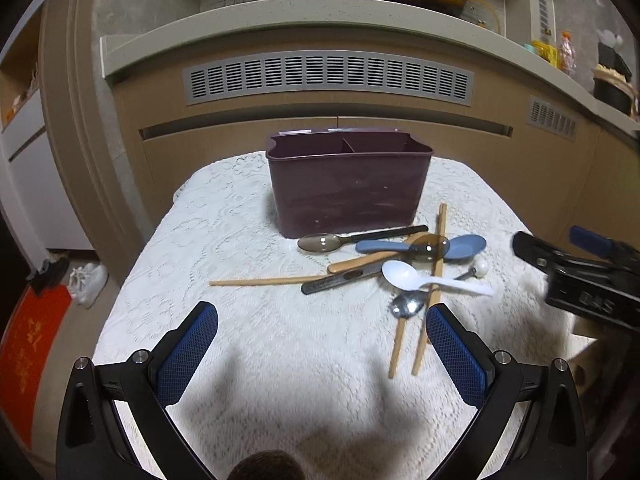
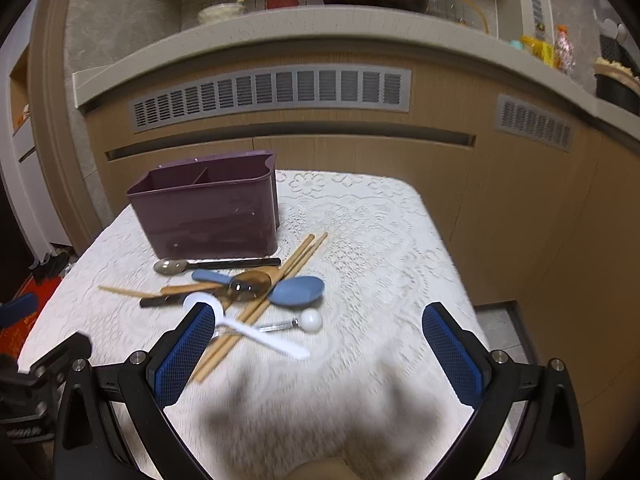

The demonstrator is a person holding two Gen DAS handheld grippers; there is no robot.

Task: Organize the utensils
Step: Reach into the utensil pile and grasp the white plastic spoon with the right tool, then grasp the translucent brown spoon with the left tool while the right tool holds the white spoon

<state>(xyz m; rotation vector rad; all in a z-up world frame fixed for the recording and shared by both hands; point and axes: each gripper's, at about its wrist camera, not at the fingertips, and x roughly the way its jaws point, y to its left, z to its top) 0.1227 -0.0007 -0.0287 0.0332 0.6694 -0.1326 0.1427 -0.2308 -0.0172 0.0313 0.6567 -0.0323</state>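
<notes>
1. Left wrist view showed the left gripper [image 1: 322, 322], jaws spread wide, over bare lace tablecloth [image 1: 208, 240].
2. Right gripper [image 2: 318, 322] gaped too, empty.
3. Utensil pile [image 1: 394, 262] lay before the purple caddy [image 1: 348, 184], near the table's right edge.

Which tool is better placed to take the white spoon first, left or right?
Probably right. The right tool is open with the white spoon at its left finger; the left tool, also open, has bare cloth ahead.
</notes>
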